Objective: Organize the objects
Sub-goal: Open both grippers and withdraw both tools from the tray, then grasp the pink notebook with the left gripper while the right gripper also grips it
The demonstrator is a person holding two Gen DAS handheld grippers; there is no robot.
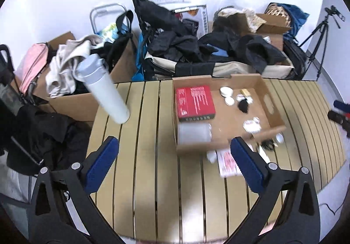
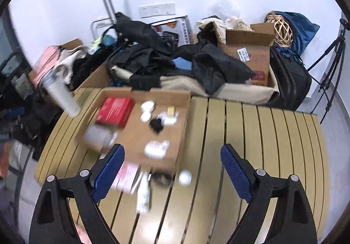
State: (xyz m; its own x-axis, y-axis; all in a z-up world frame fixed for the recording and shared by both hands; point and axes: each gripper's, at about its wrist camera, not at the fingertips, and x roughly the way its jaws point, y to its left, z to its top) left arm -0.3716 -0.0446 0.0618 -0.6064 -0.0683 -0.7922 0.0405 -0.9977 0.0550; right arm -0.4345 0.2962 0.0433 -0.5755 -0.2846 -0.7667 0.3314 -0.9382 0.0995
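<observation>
A shallow cardboard box (image 1: 272, 110) (image 2: 133, 134) sits on the slatted table (image 1: 148, 156) (image 2: 251, 145). In it lie a red box (image 1: 195, 100) (image 2: 115, 109), a clear plastic container (image 1: 193, 133) (image 2: 99, 135), white round pieces (image 1: 226, 92) (image 2: 147, 106), a small black object (image 1: 243, 106) (image 2: 155, 124) and a white packet (image 1: 252, 125) (image 2: 157, 148). In front of the box lie a red-and-white packet (image 1: 227, 163) (image 2: 126, 175), a white tube (image 2: 143, 194), a black item (image 1: 268, 144) (image 2: 161, 176) and a white round piece (image 1: 280, 137) (image 2: 185, 177). A white tumbler (image 1: 105, 88) (image 2: 62, 95) stands at the table's left edge. My left gripper (image 1: 175, 158) is open and empty above the table. My right gripper (image 2: 172, 163) is open and empty above these loose items.
Behind the table are cardboard boxes (image 2: 249, 51), a wagon with black clothes (image 1: 186, 47) (image 2: 153, 55), a pink bag (image 1: 32, 62), a wicker lantern (image 2: 282, 30) and a tripod (image 1: 317, 36) (image 2: 332, 64). The other gripper's tips (image 1: 339, 112) show at the right edge of the left wrist view.
</observation>
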